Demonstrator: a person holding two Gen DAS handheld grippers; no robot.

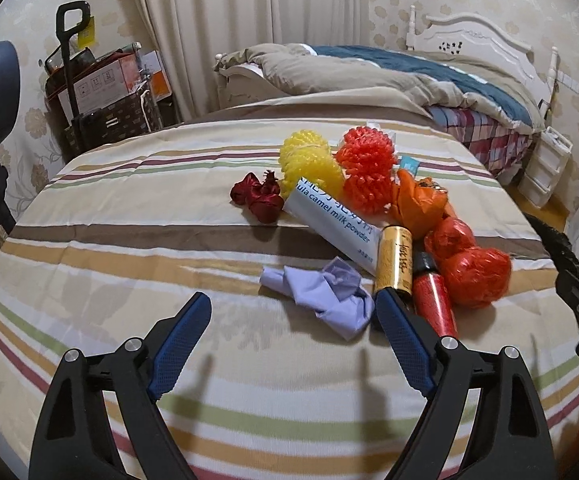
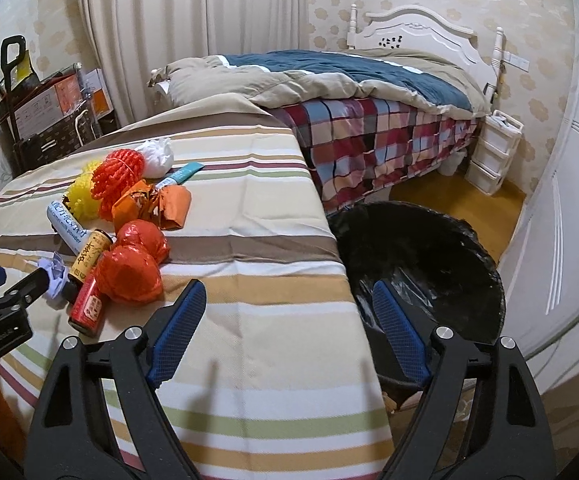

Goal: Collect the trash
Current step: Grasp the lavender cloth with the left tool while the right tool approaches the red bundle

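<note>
Crumpled lilac paper scrap [image 1: 321, 294] just ahead of wide-spread, empty left gripper [image 1: 291, 306]; right gripper [image 2: 287, 298] likewise gaping beside black-lined bin [image 2: 429, 248].

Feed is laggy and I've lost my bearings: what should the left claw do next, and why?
Probably ease the left claw forward and down over the crumpled lilac paper. Its jaws stand open and empty, and that scrap is the nearest piece of the pile, just ahead between the fingertips. The black-lined bin sits off the table's right edge for the drop.
</note>
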